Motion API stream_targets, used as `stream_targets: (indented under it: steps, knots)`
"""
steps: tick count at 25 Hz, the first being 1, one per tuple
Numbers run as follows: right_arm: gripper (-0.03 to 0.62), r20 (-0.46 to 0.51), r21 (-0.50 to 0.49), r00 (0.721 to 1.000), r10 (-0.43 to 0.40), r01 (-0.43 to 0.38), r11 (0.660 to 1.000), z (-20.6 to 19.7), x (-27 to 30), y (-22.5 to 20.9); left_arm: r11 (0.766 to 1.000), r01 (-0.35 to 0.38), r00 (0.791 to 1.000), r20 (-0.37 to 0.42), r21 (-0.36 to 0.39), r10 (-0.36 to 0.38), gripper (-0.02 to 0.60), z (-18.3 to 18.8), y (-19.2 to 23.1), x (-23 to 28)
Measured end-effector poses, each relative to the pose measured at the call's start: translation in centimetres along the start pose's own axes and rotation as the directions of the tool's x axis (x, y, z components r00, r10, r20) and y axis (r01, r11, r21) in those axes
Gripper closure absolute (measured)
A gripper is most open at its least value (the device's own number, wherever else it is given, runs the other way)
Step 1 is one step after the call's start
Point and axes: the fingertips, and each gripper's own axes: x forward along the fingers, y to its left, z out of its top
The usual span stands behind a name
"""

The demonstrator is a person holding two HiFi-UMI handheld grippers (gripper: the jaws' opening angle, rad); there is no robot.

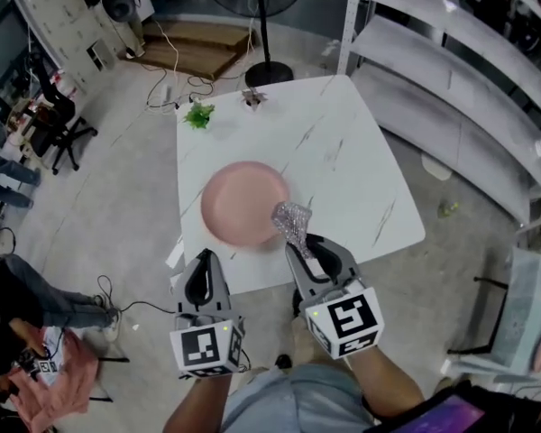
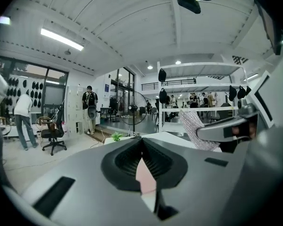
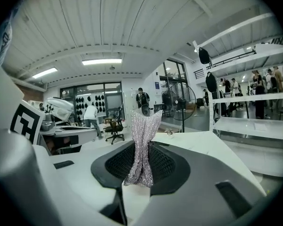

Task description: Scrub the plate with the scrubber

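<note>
The pink plate (image 1: 242,204) is being carried flat on the white marbled surface (image 1: 343,161), at the centre of the head view, and is not being gripped. The silvery scrubber (image 1: 293,217) is being gripped by the right gripper (image 1: 299,244), whose jaws are closed on its lower part. Its free end is being held over the plate's right rim, but contact cannot be confirmed. The jaws of the left gripper (image 1: 205,260) are being kept together at the tips with nothing between them, low in the frame and just short of the plate's near edge.

Handling is being judged as follows. The scrubber is being taken as a light, soft mesh that will crumple under pressure, and the present hold is being considered adequate. The plate is being taken as rigid, smooth and probably slippery, so it is liable to slide on the surface when rubbed. Its near rim is being recommended as the place to be pinched or pinned by the left jaws.

In the right gripper view the scrubber (image 3: 142,126) is being shown pinched into a waist and flaring above the pads, a detail not being given by the head view. In the left gripper view a sliver of pink is being seen through the slit below the closed tips, and the scrubber (image 2: 194,128) is being shown at right. The plate's full outline and position are being given by the head view alone.
</note>
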Motion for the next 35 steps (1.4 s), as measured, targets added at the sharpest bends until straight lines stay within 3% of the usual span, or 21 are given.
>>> stream_targets:
  steps: [6,13,22,25,29,35]
  knots:
    - [0.490,-0.013,-0.023,0.996,0.083,-0.083,0.996,2.4,7.3,-3.7,0.998,-0.063,0.998,-0.006,0.013,0.063,0.575,1.8,1.7,7.4]
    - [0.488,-0.042,-0.049,0.985,0.167,-0.169,0.984,4.2,13.1,-4.7,0.990,-0.144,0.990,0.000,0.001,0.144,0.575,3.8,4.1,12.1]
    - [0.488,-0.191,-0.075,0.961,0.198,-0.216,0.974,1.0,19.3,-4.5,0.988,-0.150,0.988,-0.047,-0.021,0.149,0.575,0.3,8.0,16.5]
    - [0.488,-0.295,-0.074,0.936,0.192,-0.222,0.972,-2.5,22.0,-4.0,0.991,-0.124,0.988,-0.094,-0.048,0.119,0.575,-1.7,8.9,18.0]
    - [0.488,-0.446,-0.065,0.881,0.160,-0.210,0.975,-8.2,23.7,-4.2,0.990,-0.113,0.978,-0.185,-0.089,0.095,0.574,-5.5,9.9,18.4]
    - [0.488,-0.583,-0.096,0.805,0.109,-0.201,0.975,-12.8,25.6,-4.6,0.984,-0.117,0.963,-0.259,-0.135,0.079,0.574,-10.3,12.1,19.5]
